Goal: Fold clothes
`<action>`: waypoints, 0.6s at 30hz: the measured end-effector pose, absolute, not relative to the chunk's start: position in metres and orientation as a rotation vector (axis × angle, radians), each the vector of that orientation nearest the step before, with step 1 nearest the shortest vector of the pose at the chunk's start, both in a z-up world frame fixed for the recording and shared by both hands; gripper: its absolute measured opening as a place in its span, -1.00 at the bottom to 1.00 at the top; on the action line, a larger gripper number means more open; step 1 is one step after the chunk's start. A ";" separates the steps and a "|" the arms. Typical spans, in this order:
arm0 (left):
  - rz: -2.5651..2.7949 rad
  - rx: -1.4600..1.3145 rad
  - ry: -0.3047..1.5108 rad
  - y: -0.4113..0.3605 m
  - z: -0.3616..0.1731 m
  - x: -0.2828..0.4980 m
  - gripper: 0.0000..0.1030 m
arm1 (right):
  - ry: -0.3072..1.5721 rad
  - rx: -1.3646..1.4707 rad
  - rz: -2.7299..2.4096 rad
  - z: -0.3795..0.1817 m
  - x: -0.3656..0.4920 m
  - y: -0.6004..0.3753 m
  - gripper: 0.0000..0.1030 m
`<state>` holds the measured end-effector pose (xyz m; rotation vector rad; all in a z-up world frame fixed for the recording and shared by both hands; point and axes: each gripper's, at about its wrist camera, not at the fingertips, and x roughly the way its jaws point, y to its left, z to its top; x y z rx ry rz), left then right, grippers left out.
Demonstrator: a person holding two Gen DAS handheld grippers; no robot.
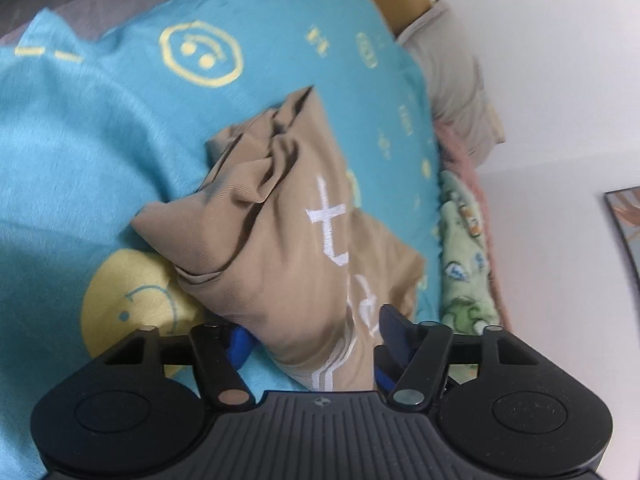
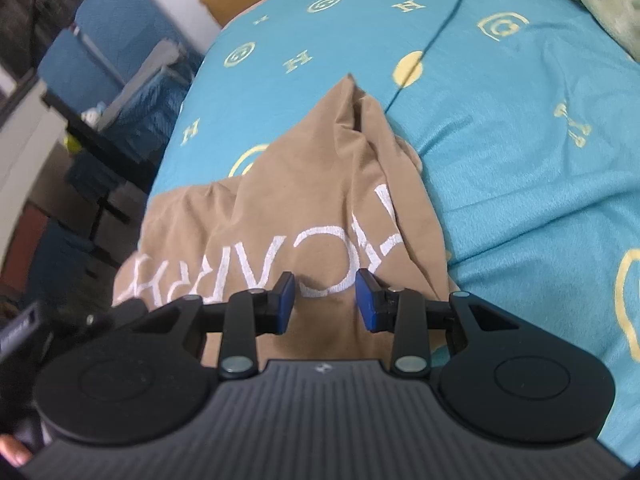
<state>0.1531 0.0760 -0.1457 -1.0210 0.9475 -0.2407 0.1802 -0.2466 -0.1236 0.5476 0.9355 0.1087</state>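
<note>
The tan soft garment with white embroidered letters (image 1: pixel 280 248) lies crumpled on the turquoise bedsheet with yellow smiley prints (image 1: pixel 80 152). In the left wrist view, a bunch of this cloth passes between the blue pads of the left gripper (image 1: pixel 312 344), whose jaws stand about half apart; whether the pads press on the cloth I cannot tell. Ahead and to the right of it lies a green patterned fleece blanket (image 1: pixel 464 248).

In the right wrist view, the right gripper (image 2: pixel 326 300) hovers over the garment (image 2: pixel 304 208), its jaws partly open and holding nothing. The white letters are just in front of its pads.
</note>
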 end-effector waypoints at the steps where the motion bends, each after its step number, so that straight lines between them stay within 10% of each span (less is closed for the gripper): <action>1: -0.232 -1.001 0.943 0.075 -0.144 0.153 -0.08 | 0.931 0.602 0.106 -0.122 0.178 -0.252 -0.28; 5: -0.209 -0.984 0.933 0.071 -0.143 0.153 -0.49 | 0.894 0.851 0.139 -0.114 0.167 -0.269 -0.12; 8: -0.213 -0.978 0.904 0.069 -0.138 0.152 -0.59 | 0.854 1.041 0.216 -0.113 0.155 -0.271 0.76; 18: -0.216 -1.033 0.809 0.074 -0.127 0.146 -0.65 | 0.941 1.310 0.219 -0.158 0.155 -0.250 0.80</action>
